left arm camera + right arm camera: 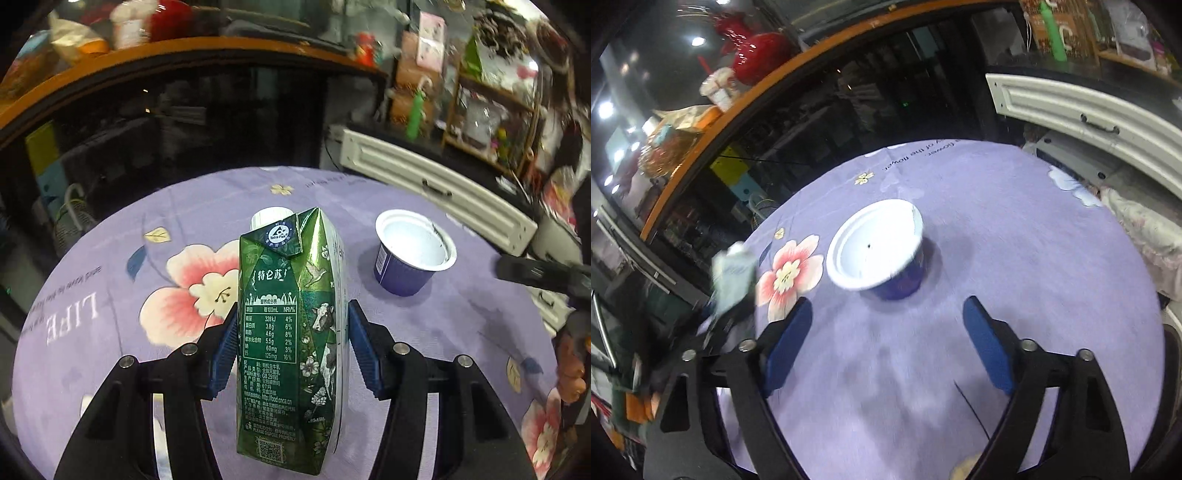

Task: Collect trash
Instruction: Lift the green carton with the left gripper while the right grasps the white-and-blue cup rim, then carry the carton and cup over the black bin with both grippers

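- on a round table [461, 332] under a purple flowered cloth, the trash pickup looks partly under way: one piece is in a grip, one piece waits, and no bin or bag shows in either view.
- behind the table stand a dark glass counter with an orange top [184, 55] and a white panelled cabinet [436, 184]; neither looks like a place for trash.
- the left gripper [291, 350] is clenched on a green milk carton [291, 332]. its blue pads [225, 354] press both sides of the carton about midway up, and the carton's white cap end points away from the camera.
- in the right wrist view the same carton [733, 277] is a blurred pale shape at the left edge, past the table's rim; i judge it is lifted off the cloth, though no view shows its underside clearly.
- the right gripper [890, 350] is released, with nothing between its jaws. its blue pads [788, 350] sit wide apart over bare cloth.
- a blue cup [879, 251] with a white inside stands on the cloth just ahead of the right gripper, tipped a little toward the camera, touched by nothing. in the left wrist view the cup [413, 254] sits to the right of the carton.
- judged from this: the carton is picked up but not yet dropped anywhere; the cup is left to grasp, and the right gripper seems lined up for it.
- a thin dark strand [971, 410] lies on the cloth by the right finger; what it is cannot be told.
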Demonstrator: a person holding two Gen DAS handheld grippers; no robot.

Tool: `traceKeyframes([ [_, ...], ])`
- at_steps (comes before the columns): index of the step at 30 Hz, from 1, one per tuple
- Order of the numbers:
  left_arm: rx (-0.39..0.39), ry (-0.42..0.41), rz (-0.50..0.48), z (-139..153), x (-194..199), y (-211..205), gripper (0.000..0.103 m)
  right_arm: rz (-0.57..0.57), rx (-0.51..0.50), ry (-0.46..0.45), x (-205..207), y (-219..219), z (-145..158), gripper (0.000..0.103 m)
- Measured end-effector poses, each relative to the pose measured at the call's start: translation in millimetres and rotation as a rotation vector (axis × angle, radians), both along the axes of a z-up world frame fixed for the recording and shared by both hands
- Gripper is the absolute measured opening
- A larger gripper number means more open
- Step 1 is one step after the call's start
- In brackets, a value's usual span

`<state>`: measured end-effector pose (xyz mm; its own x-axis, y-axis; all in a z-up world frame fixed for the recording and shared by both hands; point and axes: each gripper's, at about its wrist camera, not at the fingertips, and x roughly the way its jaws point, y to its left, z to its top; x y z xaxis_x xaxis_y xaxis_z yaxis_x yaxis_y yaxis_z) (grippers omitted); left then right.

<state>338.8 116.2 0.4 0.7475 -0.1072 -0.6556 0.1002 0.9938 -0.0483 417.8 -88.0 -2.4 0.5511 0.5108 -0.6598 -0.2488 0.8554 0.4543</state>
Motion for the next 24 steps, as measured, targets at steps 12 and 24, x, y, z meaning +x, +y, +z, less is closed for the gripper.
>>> traceKeyframes([
  [12, 0.054, -0.166, 0.069, 4.2, -21.2, -7.1, 0.055, -0.064, -0.131, 0.169, 83.3, 42.9, -31.7, 0.029],
  [24, 0.081, -0.205, 0.112, -2.0, -30.8, -1.5, 0.055, -0.023, -0.088, 0.098, 29.7, 30.3, -22.6, 0.010],
])
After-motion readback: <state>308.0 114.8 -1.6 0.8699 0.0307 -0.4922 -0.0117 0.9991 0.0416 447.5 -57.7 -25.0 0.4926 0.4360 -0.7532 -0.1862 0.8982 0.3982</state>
